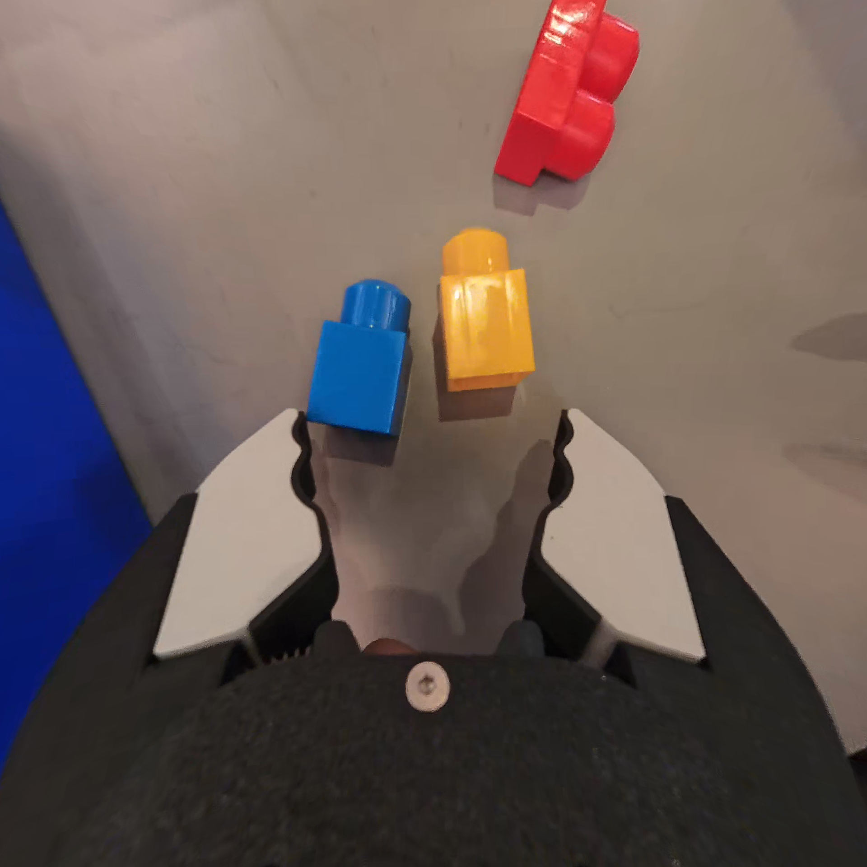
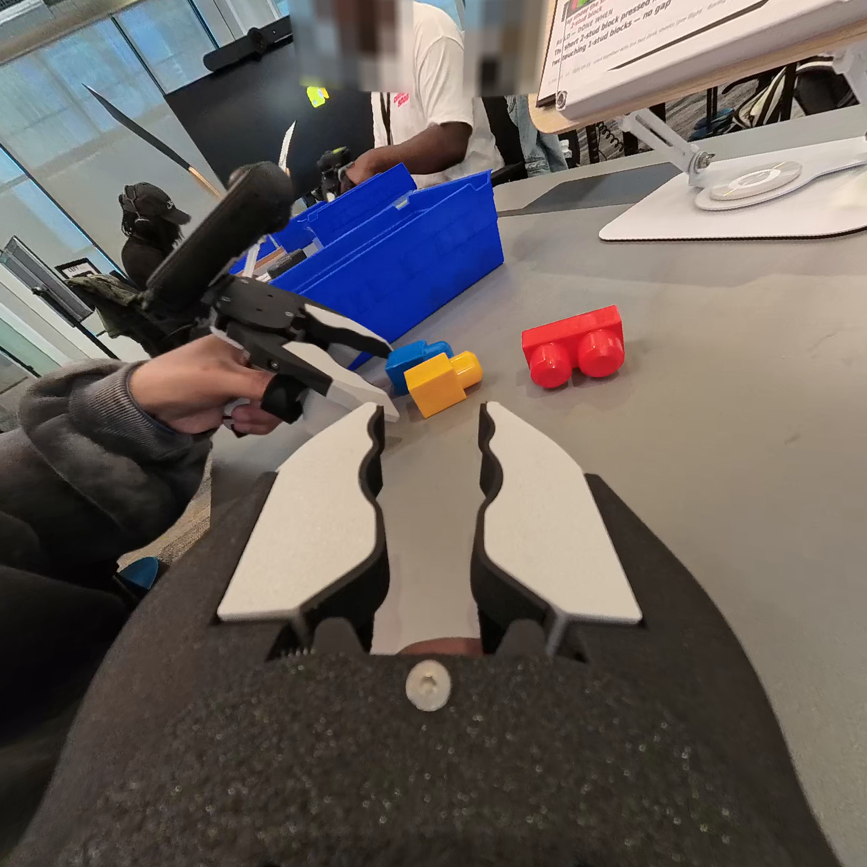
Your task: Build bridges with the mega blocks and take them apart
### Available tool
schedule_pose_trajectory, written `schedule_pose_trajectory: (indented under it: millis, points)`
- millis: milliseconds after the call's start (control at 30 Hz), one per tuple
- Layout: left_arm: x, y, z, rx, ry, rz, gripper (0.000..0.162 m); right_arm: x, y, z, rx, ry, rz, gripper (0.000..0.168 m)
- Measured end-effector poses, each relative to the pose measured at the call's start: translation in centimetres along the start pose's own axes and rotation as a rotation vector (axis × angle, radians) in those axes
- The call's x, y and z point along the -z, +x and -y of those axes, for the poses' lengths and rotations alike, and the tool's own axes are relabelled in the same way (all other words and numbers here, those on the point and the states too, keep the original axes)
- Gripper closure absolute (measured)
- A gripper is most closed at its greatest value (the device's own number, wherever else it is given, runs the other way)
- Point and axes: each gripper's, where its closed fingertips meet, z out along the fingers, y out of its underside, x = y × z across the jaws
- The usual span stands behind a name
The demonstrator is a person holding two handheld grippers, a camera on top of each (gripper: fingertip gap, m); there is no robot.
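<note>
Both tongs are held empty above the grey table point(image 2: 703, 469): the left gripper point(image 1: 431, 413) is spread wide with nothing between its fingers, and the right gripper point(image 2: 431, 410) is parted less far and likewise grips nothing. Farthest left a blue bin point(image 2: 399, 262) is seen, well clear of the work. Next, the blue block point(image 1: 359, 370) is found lying on its side just ahead of the left gripper's left fingertip, its single stud pointed away. Just beside it, perhaps touching, the yellow block point(image 1: 485, 323) is laid on its side too. Well apart to the right, the red block point(image 1: 558, 94), with two studs, is tipped over as well. All three are judged to be light, hard, hollow plastic, smooth and somewhat slippery, so each is best taken across two flat opposite walls, never by the rounded stud, and squeezed firmly without fear of breakage.
</note>
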Motion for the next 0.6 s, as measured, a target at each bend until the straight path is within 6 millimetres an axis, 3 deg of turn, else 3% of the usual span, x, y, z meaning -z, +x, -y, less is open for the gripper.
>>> schedule_pose_trajectory:
  millis: [100,233,367,600]
  points:
    - [-0.6,0.7,0.2,-0.012,-0.015,-0.009,0.066,0.0,0.0,0.0,0.0,0.003,0.001,0.13]
    - [-0.3,-0.4,0.6,-0.063,-0.034,0.085,0.062,0.1,-0.1,0.0,-0.003,0.005,0.003,0.13]
    - [-0.3,1.0,1.3,-0.063,-0.059,0.043,0.057,0.0,0.0,0.0,-0.009,0.0,0.005,0.13]
    - [-1.5,-0.2,1.5,0.024,-0.185,0.149,0.055,0.1,-0.1,0.0,-0.022,0.007,0.014,0.129]
